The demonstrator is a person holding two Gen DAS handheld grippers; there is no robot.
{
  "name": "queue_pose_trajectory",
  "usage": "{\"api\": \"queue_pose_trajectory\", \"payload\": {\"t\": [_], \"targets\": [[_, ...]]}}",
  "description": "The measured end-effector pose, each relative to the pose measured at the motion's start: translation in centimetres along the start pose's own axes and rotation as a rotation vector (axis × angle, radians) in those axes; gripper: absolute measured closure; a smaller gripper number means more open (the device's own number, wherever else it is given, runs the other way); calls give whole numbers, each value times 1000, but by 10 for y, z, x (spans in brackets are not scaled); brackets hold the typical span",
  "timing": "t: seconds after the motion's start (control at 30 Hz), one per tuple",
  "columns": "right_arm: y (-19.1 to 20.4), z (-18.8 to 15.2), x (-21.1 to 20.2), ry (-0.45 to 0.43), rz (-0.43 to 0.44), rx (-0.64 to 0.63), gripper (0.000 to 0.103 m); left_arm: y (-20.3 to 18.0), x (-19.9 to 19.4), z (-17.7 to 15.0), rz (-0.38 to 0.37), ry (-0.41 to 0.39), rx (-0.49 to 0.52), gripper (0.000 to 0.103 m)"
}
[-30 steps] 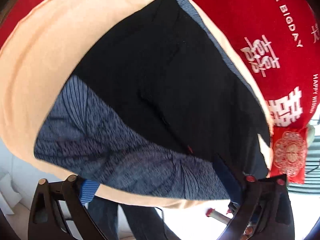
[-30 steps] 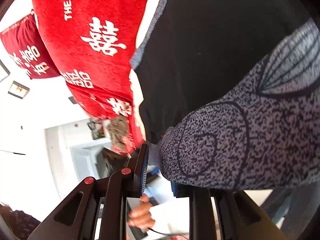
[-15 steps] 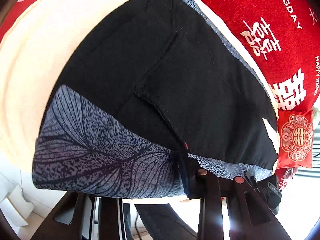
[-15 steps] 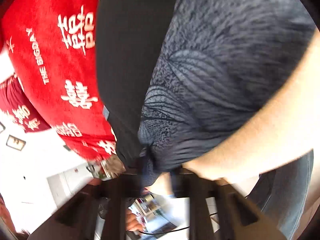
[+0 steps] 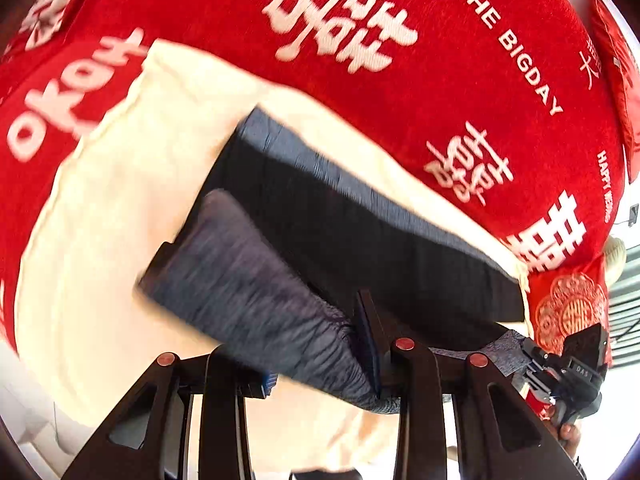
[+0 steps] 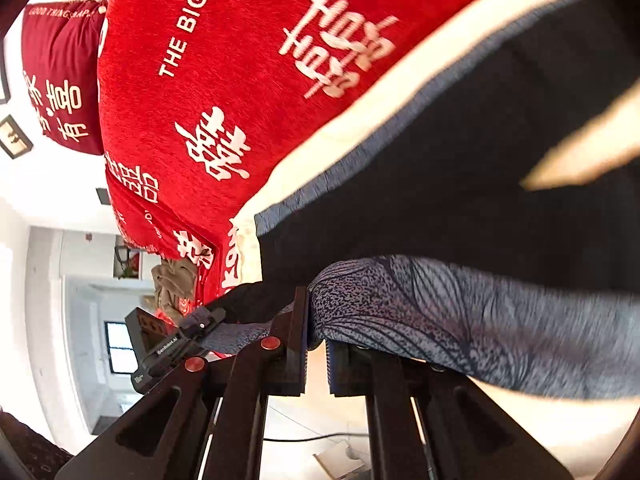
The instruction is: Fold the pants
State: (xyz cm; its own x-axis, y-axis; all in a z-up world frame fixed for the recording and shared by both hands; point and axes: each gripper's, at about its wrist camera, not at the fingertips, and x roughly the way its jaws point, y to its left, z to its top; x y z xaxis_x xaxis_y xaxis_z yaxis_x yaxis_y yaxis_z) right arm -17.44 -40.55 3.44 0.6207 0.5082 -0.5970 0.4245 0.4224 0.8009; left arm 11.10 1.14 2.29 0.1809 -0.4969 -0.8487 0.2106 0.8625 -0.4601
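The pants (image 5: 360, 236) are black with a blue-grey leaf-print band; they lie on a cream cloth (image 5: 108, 208) over a red bedspread. In the left wrist view my left gripper (image 5: 320, 364) is shut on the printed edge (image 5: 256, 304), which is lifted and rolled over the black part. In the right wrist view my right gripper (image 6: 316, 344) is shut on the same printed band (image 6: 460, 312), held above the black fabric (image 6: 480, 184). Each gripper shows in the other's view: the right one (image 5: 572, 364) and the left one (image 6: 172, 344).
The red bedspread (image 5: 420, 80) with white characters covers the bed beyond the cream cloth. A red embroidered cushion (image 5: 572, 308) sits at the right. A dark red pillow (image 6: 60, 80) lies at the far end. Room floor and a window (image 6: 120, 348) show past the bed edge.
Both grippers have lifted the printed edge and carried it forward over the black part. The view has pulled back, so more red bedspread shows.
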Motion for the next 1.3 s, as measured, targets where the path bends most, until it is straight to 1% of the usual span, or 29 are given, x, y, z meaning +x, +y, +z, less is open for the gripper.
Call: {"api": "queue_pose_trajectory", "payload": {"t": [0.07,0.13,0.23,0.27,0.33,0.4,0.47,0.53,0.57,0.6,0.63,0.67,0.7,0.73,0.77,0.8,0.83,0.87,0.9,0.93,1.0,1.07,1.1,1.13,1.17,1.23,1.27,1.3], "targets": [[2,39,14,26,-14,-13,92,-10,17,25,14,-22,2,68],[0,71,30,52,-29,-26,92,-18,38,49,43,-45,5,68],[-13,118,65,105,-58,-13,92,-23,79,85,105,-50,6,68],[-23,134,80,132,-72,0,92,-19,95,91,140,-47,16,68],[-45,151,102,176,-91,49,92,-18,119,97,196,-33,24,68],[-68,168,129,230,-136,83,91,-16,142,101,245,-16,27,67],[-81,178,146,268,-171,91,91,-16,153,104,273,-14,26,67],[-83,183,151,292,-172,104,90,-17,148,106,279,-10,8,67],[-79,183,150,305,-161,90,80,-18,141,106,276,-14,3,67],[-74,182,147,309,-152,70,59,-20,134,106,271,-19,1,67],[-64,180,142,310,-149,30,45,-21,125,106,269,-24,2,67],[-54,177,137,308,-160,-10,21,-24,114,104,276,-28,8,64],[-40,171,130,302,-175,-59,18,-27,104,101,303,-39,18,56],[-27,165,125,304,-183,-102,18,-30,92,98,344,-65,30,39],[-18,158,122,311,-181,-131,18,-32,82,97,361,-85,39,35],[-7,150,120,313,-179,-164,24,-36,76,94,363,-92,57,35],[3,142,120,315,-172,-200,30,-40,76,91,363,-79,77,35],[10,135,125,327,-177,-234,46,-41,80,89,371,-61,92,35],[15,132,133,339,-191,-264,53,-44,90,88,389,-37,111,35],[17,129,145,357,-210,-299,53,-44,104,86,412,-12,125,35],[19,127,169,379,-247,-345,53,-41,131,84,440,5,127,35],[19,131,193,369,-309,-412,53,-35,157,83,489,18,118,35],[18,134,203,355,-359,-452,53,-33,165,83,513,7,119,35],[13,139,212,346,-415,-473,53,-34,168,83,534,-21,130,31],[12,144,221,335,-446,-476,54,-36,172,84,562,-37,149,25],[4,160,215,282,-448,-436,60,-38,173,85,576,-24,156,25],[3,166,203,242,-433,-407,60,-40,170,86,576,-15,157,25],[3,169,193,218,-406,-386,57,-42,167,85,581,1,162,25]]}}
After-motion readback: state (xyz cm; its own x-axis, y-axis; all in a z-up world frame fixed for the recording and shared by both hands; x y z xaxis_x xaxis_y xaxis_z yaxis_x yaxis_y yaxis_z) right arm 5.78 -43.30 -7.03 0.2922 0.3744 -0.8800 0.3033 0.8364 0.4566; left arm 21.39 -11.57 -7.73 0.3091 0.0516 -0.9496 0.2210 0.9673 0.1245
